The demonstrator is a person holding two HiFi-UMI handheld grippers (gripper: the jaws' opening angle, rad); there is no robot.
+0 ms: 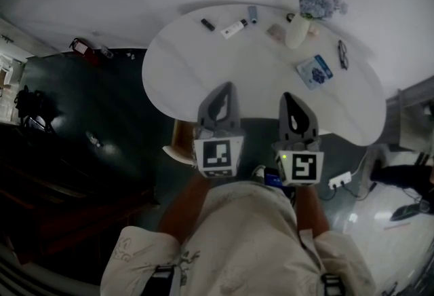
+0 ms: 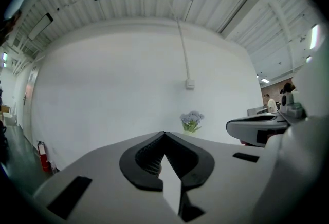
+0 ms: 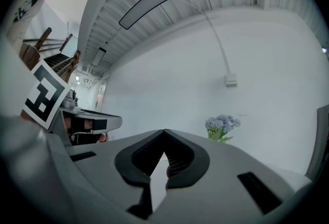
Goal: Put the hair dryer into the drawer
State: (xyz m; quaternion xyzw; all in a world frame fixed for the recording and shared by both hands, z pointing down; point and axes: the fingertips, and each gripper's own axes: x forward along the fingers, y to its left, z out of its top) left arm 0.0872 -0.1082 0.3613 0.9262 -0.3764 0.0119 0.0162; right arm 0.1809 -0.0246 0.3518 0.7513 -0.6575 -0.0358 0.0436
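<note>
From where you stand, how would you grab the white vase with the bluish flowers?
Probably the white vase by its plain body, below the bluish flowers. Come in level from the near edge of the white table: the vase stands upright, and the flowers cover its top.

two grippers, left gripper (image 1: 227, 85) and right gripper (image 1: 289, 95); one table (image 1: 203, 64), one vase (image 1: 297, 33), one blue packet (image 1: 314, 70), one pair of glasses (image 1: 342, 54).

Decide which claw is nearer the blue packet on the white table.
Right. In the head view the right claw sits just below-left of the blue packet; the left claw is farther left, beyond the right claw.
</note>
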